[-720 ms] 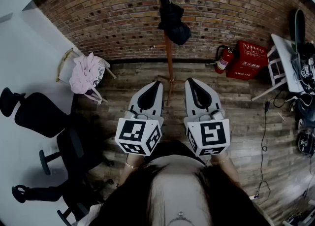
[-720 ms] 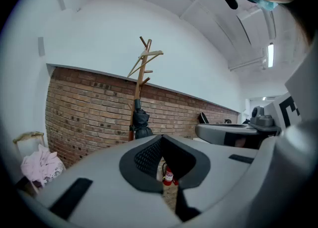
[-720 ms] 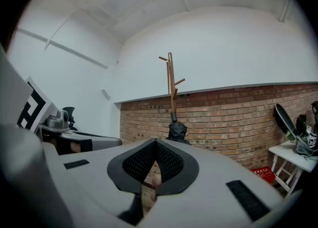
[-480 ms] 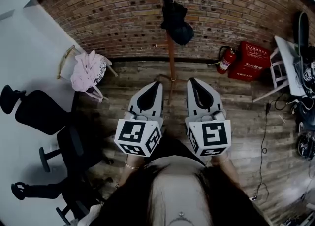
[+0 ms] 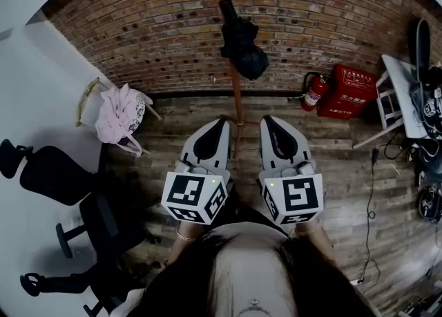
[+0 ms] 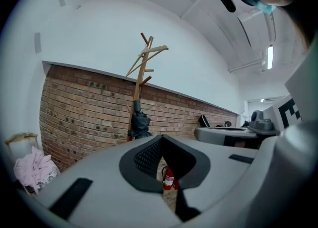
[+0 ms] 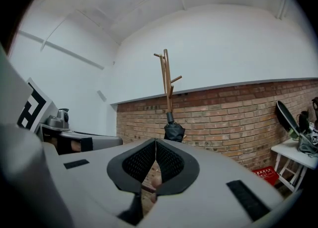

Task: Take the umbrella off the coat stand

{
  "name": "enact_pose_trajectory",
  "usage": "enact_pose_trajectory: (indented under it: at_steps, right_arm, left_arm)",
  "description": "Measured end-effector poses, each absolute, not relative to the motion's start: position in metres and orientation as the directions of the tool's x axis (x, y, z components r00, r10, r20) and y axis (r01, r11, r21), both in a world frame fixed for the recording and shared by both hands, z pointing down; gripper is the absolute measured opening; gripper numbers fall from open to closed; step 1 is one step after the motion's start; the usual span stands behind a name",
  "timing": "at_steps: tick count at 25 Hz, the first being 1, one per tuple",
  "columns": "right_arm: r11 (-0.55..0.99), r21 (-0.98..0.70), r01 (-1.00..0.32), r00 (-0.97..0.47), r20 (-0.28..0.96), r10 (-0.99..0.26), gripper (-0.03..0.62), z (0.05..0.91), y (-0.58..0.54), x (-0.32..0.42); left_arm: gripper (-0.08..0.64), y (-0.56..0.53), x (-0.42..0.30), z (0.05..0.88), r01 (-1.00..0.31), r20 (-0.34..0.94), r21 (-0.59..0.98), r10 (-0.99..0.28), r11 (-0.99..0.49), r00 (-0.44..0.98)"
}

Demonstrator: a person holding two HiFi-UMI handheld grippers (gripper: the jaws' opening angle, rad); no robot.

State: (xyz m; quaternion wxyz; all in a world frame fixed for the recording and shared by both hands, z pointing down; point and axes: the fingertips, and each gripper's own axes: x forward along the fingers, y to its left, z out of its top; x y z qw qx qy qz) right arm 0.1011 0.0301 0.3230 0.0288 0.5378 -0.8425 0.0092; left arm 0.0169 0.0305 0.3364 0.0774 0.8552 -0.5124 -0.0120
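While the dark folded umbrella [image 5: 243,43] is hanging from the wooden coat stand [image 5: 235,91] at the upper centre of the head view, against the brick wall [image 5: 138,25], you are holding both grippers low in the frame, well short of it. The left gripper [image 5: 222,122] is pointing up the frame just left of the stand's pole, and the right gripper [image 5: 267,119] is pointing the same way just right of it, so the pole's foot is showing between their tips. In the left gripper view the claw [image 6: 161,135] is meeting at its tips and gripping nothing, with the umbrella [image 6: 140,124] sitting above and left of it on the stand [image 6: 144,68]. In the right gripper view the claw [image 7: 155,141] is likewise pressing together on nothing, and the umbrella [image 7: 174,131] is showing just above its tips, hanging off the stand [image 7: 167,78]. Further out, a red fire extinguisher [image 5: 314,91] and a red box [image 5: 352,88] are standing at the wall's foot to the right, a pink cloth [image 5: 119,112] is lying over a chair to the left, and a black office chair [image 5: 76,184] is standing at the lower left on the plank floor [image 5: 359,164].
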Motion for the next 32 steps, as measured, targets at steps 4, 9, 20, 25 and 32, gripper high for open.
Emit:
enact_pose_trajectory:
  at_steps: [4,9,20,25,32]
  right_arm:
    - [0.402,0.012,-0.916,-0.401,0.048,-0.915,0.035,0.321,0.011,0.099]
    - [0.379,0.017,-0.925,-0.378,0.038,-0.925,0.035,0.318,-0.018,0.089]
    - [0.319,0.046,-0.947,-0.317,0.046,-0.947,0.037,0.317,-0.071,0.062]
    - [0.296,0.061,-0.953,-0.293,0.059,-0.954,0.037,0.319,-0.094,0.048]
    - [0.251,0.062,-0.966,-0.246,0.075,-0.966,0.037,0.324,-0.115,0.033]
  left_arm:
    - [0.008,0.011,0.012,0.336,-0.867,0.054,0.146,-0.871,-0.477,0.488]
    - [0.008,-0.019,-0.003,0.334,-0.862,0.046,0.154,-0.868,-0.483,0.494]
    - [0.008,-0.072,-0.035,0.334,-0.829,0.039,0.165,-0.837,-0.534,0.546]
    - [0.008,-0.096,-0.048,0.336,-0.806,0.036,0.168,-0.813,-0.568,0.580]
    - [0.008,-0.120,-0.062,0.339,-0.766,0.038,0.168,-0.772,-0.621,0.634]
